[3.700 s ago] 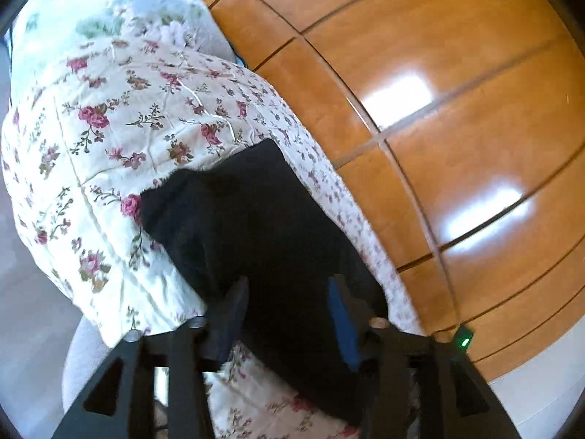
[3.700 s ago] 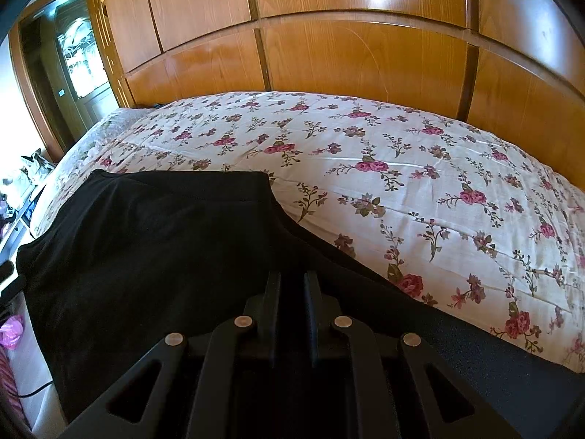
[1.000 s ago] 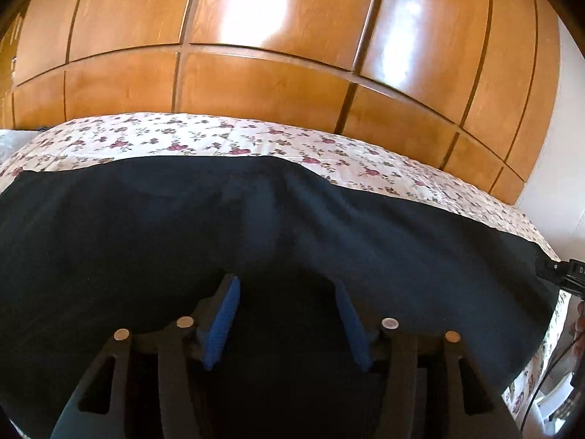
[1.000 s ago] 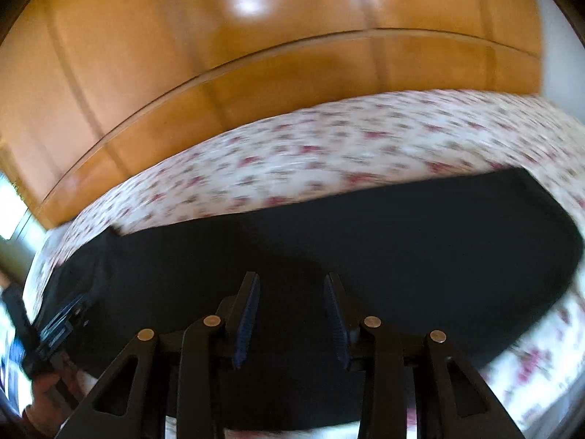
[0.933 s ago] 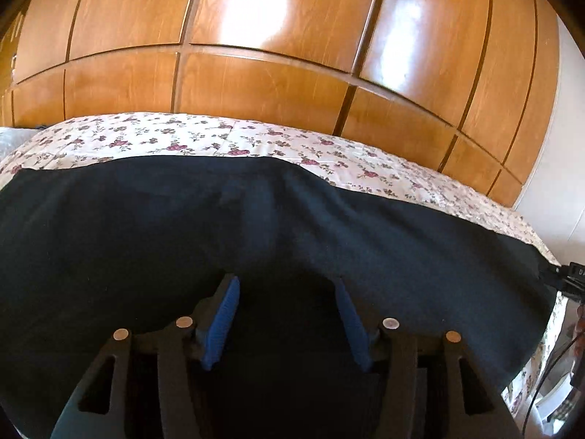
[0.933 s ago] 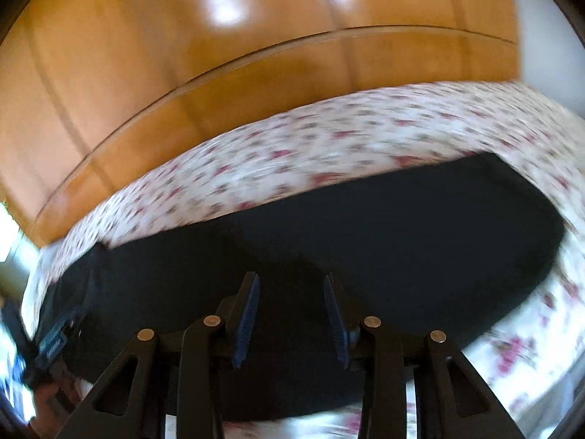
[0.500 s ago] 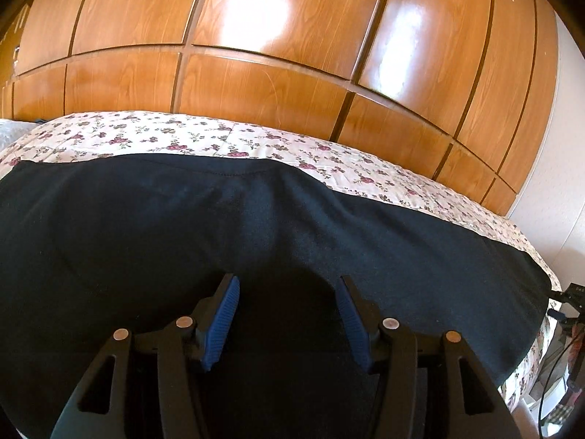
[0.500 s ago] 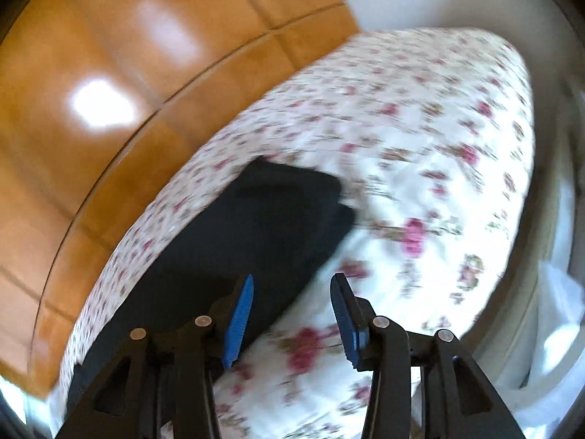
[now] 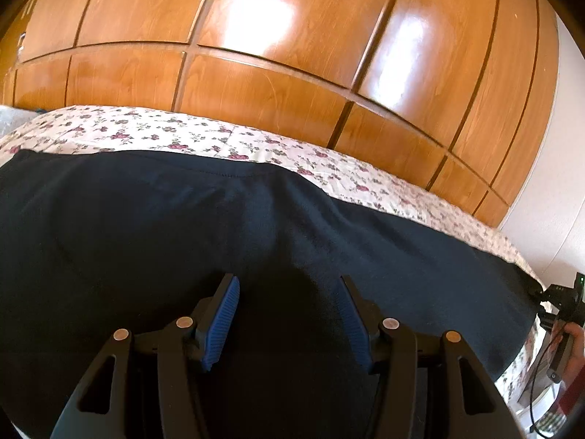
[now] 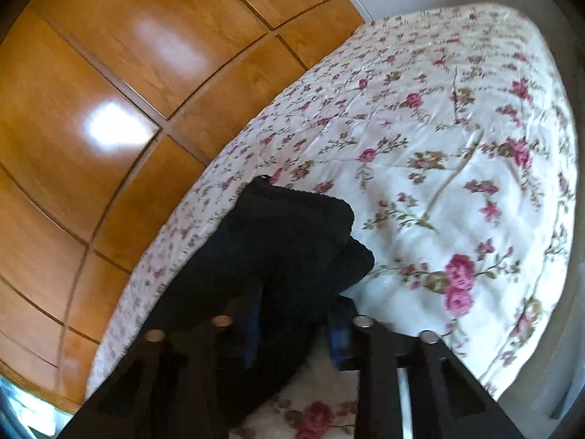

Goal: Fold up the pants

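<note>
Swung sharply since a second ago, right tongs (image 10: pixel 296 314) now over the leg end of the pants (image 10: pixel 278 241), no longer facing the whole spread garment. Blue pads parted, cloth lying between them, grip not yet closed. Left tongs (image 9: pixel 289 314) barely shifted, spread wide just above the middle of the pants (image 9: pixel 219 241), clasping nothing. Black pants stretched lengthwise across the bed (image 9: pixel 175 130), leg end bunched and doubled on the flowered bedspread (image 10: pixel 457 139). Glossy wooden wardrobe (image 9: pixel 256 36) right behind the bed. Right tongs (image 9: pixel 563 303) also seen at the far right edge of the left view, beside the trouser end.
</note>
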The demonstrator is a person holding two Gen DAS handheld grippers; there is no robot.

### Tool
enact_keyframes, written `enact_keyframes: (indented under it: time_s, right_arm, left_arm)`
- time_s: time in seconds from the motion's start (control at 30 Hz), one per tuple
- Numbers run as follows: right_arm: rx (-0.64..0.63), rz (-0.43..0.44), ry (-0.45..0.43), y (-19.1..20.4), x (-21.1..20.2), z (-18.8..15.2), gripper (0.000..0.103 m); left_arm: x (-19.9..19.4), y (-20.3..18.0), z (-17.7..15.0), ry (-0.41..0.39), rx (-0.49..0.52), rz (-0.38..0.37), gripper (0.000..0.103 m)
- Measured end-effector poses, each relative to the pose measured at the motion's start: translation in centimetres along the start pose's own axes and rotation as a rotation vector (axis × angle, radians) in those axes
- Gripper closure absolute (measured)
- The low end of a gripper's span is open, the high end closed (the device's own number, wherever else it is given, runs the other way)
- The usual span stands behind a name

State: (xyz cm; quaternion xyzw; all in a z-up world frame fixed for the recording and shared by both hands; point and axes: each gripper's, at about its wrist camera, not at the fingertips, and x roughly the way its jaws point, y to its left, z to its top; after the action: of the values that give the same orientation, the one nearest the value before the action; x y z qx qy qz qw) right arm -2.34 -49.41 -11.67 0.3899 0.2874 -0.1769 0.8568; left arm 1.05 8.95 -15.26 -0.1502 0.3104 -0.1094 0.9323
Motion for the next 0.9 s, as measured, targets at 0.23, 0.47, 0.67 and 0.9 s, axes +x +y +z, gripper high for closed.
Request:
enact_keyframes:
  time_s: [0.23,0.47,0.67,0.9]
  right_arm:
    - [-0.056,0.031,-0.056,4.2,-3.1,0.7,0.082]
    - [-0.157,0.086,-0.125,10.9,-6.5,0.2,0.082]
    - [-0.289,0.180,-0.157,17.3,-8.4,-1.3,0.082]
    - [-0.470,0.286,-0.133,24.7,-8.4,-5.5,0.082]
  left_arm:
    - [-1.0,-0.1,0.2,-0.011,0.006,0.089,0.047]
    - [-1.2,1.7,1.0,-0.010,-0.025,0.193,0.047]
    - [-0.6,1.6,0.6,0.003,0.021,0.195,0.041]
    - [-0.5,1.4,0.5,0.005,0.040,0.201,0.039]
